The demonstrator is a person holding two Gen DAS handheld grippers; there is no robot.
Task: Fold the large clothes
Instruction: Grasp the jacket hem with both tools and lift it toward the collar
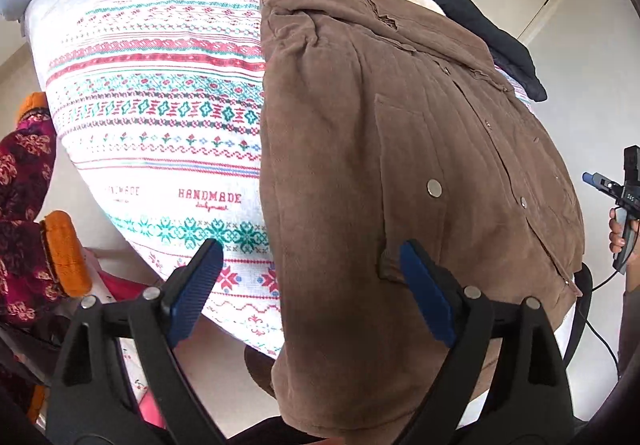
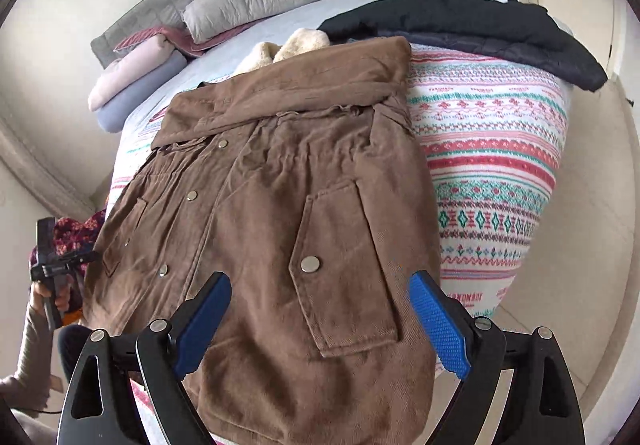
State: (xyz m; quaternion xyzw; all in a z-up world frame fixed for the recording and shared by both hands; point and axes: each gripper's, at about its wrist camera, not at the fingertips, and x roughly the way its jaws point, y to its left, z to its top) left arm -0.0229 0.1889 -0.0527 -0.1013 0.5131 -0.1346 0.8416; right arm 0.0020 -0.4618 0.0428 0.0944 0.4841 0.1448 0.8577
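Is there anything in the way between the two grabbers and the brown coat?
No. Both the left gripper and the right gripper hang open right over the brown coat, with nothing visible between. The black jacket lies farther up the bed.

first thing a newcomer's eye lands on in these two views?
The brown coat fills both views, spread front-up on the patterned blanket with its hem hanging over the bed's near edge. Next, the blue-padded left gripper and right gripper, both open and empty above that hem. Then the black jacket heaped beyond the coat, toward the door.
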